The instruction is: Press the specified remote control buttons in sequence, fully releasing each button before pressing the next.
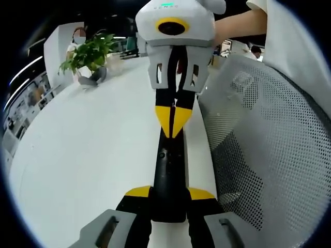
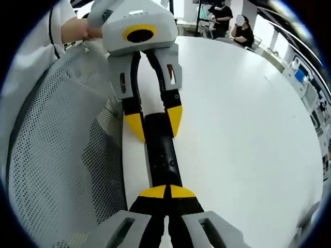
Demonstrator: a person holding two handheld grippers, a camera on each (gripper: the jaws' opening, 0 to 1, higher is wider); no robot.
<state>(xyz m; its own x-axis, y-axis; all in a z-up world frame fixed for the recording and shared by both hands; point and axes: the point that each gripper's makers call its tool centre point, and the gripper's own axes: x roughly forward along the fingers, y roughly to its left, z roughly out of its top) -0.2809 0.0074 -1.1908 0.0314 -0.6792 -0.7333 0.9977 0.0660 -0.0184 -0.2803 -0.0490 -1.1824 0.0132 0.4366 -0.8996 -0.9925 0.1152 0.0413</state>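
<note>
Near the edge of the round white tabletop point(image 1: 88, 155), beside a grey mesh chair back point(image 1: 269, 155), I see the slim black remote control point(image 1: 168, 181) lying lengthwise between both tools. My left tongs point(image 1: 169, 199) are clamped on its near end in the left gripper view. My right tongs point(image 2: 167, 192) are pressed together, their yellow tips resting on the remote's opposite end; a potted green plant point(image 1: 88, 57) stands well apart.
</note>
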